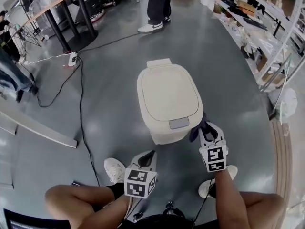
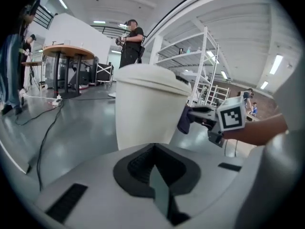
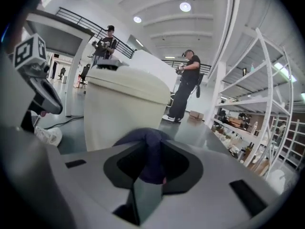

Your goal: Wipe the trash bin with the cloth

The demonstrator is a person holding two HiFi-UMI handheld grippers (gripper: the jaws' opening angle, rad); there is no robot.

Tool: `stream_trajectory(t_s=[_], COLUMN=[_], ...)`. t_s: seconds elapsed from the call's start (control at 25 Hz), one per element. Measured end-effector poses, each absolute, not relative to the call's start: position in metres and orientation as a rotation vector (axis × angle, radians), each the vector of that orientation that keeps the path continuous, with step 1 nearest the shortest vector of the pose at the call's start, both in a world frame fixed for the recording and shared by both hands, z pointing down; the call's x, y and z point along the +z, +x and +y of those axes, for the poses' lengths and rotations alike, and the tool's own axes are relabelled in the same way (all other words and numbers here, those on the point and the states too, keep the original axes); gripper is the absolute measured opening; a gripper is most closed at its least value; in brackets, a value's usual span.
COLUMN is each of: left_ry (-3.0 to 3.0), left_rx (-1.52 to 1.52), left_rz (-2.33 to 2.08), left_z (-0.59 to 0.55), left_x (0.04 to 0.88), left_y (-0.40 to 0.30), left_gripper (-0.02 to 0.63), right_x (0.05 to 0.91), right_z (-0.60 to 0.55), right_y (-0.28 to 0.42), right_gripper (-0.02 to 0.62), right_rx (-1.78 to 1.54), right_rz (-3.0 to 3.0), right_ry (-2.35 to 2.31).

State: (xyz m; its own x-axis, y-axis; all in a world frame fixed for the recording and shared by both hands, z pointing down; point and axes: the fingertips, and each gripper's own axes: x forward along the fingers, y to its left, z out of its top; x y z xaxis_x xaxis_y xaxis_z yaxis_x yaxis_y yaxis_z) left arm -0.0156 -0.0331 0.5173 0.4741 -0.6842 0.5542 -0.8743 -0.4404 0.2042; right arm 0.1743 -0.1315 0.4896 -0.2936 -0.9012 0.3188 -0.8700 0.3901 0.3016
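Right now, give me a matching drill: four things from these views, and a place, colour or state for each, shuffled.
Things:
1. trash bin
2. cloth
3. left tool
4. black cable

Place, colour or state:
A. clamped in the right tool
B. trails left of the trash bin in the head view
C. cream, lid closed
D. shut, nothing in it

Pairs: 1-C, 2-A, 3-D, 4-B
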Motion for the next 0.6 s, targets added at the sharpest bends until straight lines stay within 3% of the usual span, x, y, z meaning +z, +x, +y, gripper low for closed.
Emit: stream_trajectory(t_s=[0.2,0.6], left_ry=[2.278,2.261], left_rx=[0.454,0.357], left_rz=[-1.419,-1.58], left_z=[-0.039,-0.046], left_x=[0.486,0.451], left_y=[-0.072,-0.167], left_gripper=[0.0,0.0], right_x=[0.458,0.473], right_z=[-0.079,-0.009], right_y=[0.148,0.005], right_gripper=[0.087,0.087], right_rx=[-0.018,0.27], right_rz=[-2.119,-2.157], right_ry=[1.726,1.802])
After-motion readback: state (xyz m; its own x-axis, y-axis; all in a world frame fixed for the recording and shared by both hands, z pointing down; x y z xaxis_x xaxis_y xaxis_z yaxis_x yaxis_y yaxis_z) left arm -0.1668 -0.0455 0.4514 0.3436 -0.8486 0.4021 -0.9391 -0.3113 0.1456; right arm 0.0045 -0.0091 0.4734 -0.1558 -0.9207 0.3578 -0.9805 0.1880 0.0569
